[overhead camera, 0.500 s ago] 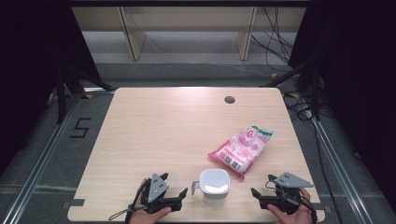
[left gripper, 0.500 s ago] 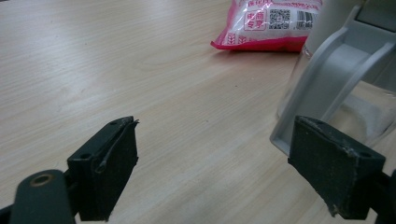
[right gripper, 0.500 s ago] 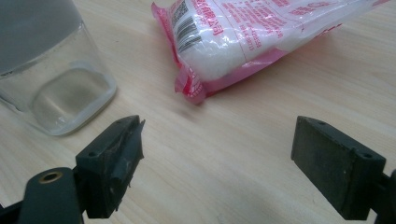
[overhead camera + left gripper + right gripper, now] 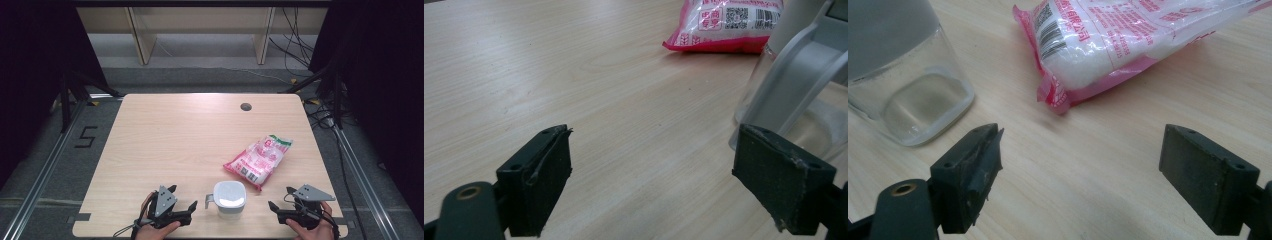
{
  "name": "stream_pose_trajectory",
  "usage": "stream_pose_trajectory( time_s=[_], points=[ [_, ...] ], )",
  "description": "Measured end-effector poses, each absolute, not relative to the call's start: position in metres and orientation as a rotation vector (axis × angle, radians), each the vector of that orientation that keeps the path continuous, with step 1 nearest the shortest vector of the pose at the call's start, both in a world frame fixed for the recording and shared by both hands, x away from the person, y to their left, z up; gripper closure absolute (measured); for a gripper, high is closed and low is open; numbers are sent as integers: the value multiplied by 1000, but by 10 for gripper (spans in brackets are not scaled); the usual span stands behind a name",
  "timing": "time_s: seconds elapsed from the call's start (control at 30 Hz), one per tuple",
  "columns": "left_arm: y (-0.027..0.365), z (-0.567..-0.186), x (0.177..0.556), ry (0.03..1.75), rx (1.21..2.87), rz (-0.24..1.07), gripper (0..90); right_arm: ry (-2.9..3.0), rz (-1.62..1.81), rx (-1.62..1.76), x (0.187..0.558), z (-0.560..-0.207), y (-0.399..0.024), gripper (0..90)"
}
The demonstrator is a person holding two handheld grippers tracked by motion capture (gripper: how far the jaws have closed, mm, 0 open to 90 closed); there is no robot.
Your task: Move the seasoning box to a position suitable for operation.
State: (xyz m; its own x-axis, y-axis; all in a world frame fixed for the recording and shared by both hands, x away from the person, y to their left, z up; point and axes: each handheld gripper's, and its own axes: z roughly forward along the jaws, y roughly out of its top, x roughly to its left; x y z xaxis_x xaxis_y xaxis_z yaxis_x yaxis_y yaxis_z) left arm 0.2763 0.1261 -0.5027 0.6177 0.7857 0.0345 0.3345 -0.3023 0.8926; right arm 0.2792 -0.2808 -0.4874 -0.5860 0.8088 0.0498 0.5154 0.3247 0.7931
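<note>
Near the table's (image 4: pixel 150 130) front edge, both grippers, left (image 4: pixel 186 200) and right (image 4: pixel 280 199), sat with jaws wide and empty. Risk: the jug (image 4: pixel 229 196) stood close between them, so a careless swing could tip it. The bag (image 4: pixel 259 160) looked slippery and could slide from a pinch.

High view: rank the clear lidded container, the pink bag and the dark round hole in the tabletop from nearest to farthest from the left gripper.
Measured from the left gripper, at the table's near edge:
1. Clear lidded container, just to its right, handle facing it.
2. Pink bag, farther right and deeper on the table.
3. Dark round hole, near the far edge.
</note>
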Motion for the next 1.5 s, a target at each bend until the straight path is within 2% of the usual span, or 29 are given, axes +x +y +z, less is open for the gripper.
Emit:
stream_pose_trajectory(
  time_s=[0.1, 0.13, 0.17, 0.27, 0.3, 0.37, 0.57, 1.03, 1.4, 1.5],
  points=[
    [127, -502, 273, 901, 1851, 566, 156, 2228, 1146, 1183, 279, -487, -280, 183],
    [130, -500, 275, 840, 1878, 587, 156, 2228, 1146, 1183, 279, -487, -280, 183],
    [127, -501, 270, 858, 1823, 529, 194, 2229, 1154, 1190, 278, -486, -280, 189],
    [125, -500, 268, 836, 1803, 514, 283, 2223, 1156, 1194, 278, -486, -280, 189],
    [125, -499, 266, 834, 1829, 508, 283, 2224, 1159, 1194, 278, -486, -280, 189],
    [121, -499, 264, 812, 1799, 461, 351, 2237, 1138, 1171, 278, -486, -281, 189],
    [118, -496, 260, 732, 1790, 407, 456, 2230, 1154, 1174, 278, -486, -280, 189],
    [100, -491, 274, 587, 1797, 359, 563, 2263, 1120, 1137, 279, -487, -279, 199],
    [90, -493, 284, 518, 1831, 293, 567, 2243, 1125, 1176, 278, -486, -278, 216],
    [91, -494, 281, 484, 1830, 271, 615, 2246, 1119, 1174, 279, -486, -278, 219]
  ],
)
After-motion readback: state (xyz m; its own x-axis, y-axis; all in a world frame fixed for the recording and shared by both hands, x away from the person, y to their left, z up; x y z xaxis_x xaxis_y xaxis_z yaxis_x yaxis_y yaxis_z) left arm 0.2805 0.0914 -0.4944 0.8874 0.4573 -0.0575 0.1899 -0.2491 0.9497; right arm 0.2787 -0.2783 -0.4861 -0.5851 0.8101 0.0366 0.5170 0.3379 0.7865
